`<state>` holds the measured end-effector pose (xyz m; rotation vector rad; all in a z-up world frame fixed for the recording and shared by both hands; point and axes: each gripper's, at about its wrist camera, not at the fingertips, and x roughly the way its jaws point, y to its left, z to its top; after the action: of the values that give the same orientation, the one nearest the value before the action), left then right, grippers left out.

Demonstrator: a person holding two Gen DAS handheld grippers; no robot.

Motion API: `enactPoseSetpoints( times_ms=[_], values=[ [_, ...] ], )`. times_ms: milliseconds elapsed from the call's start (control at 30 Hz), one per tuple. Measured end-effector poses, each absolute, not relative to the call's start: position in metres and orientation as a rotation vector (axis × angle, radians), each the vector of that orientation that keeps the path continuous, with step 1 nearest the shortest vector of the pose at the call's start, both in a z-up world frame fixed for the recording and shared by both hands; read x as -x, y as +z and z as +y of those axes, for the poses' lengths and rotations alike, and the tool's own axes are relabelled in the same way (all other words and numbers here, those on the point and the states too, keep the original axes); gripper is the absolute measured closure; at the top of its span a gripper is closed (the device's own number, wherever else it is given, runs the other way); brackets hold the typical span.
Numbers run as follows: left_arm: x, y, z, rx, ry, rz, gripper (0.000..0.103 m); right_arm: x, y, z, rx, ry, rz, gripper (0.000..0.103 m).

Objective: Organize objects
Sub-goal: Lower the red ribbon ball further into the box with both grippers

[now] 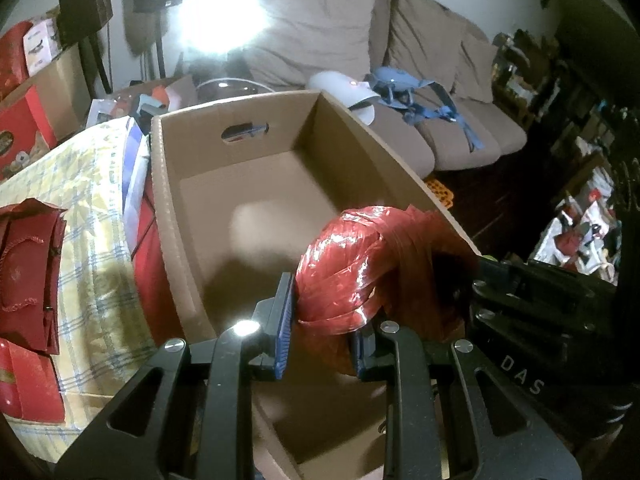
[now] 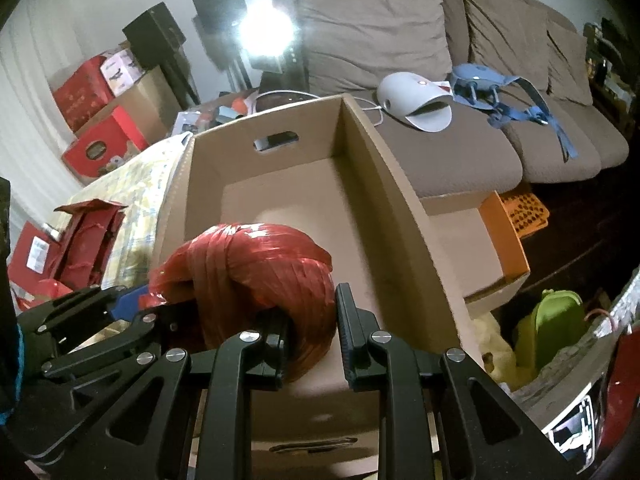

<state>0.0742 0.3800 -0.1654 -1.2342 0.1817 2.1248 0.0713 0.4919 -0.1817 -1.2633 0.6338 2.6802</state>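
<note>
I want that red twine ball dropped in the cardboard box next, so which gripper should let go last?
Probably the right gripper: it clamps the red twine ball well over the cardboard box, while the left gripper pinches its side.

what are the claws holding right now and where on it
Both hold the red ball of twine above the cardboard box: left claw at its lower left edge, right claw on its right side.

A lamp (image 1: 218,20) flares white by the sofa (image 2: 400,32); the corners go dark and bent, with soft blur throughout.
</note>
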Motion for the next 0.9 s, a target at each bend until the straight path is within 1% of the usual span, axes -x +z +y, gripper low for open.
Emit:
enactPoseSetpoints(
  times_ms=[600,900],
  values=[
    [-0.082,-0.188,0.389,1.304,2.094,0.241,0.082,-0.067,-0.202,0.492,1.407,2.606,0.614,0.084],
    [-0.089,-0.198,0.397,1.304,2.091,0.334,0.083,-0.065,-0.214,0.493,1.487,2.57,0.609,0.084]
  ],
)
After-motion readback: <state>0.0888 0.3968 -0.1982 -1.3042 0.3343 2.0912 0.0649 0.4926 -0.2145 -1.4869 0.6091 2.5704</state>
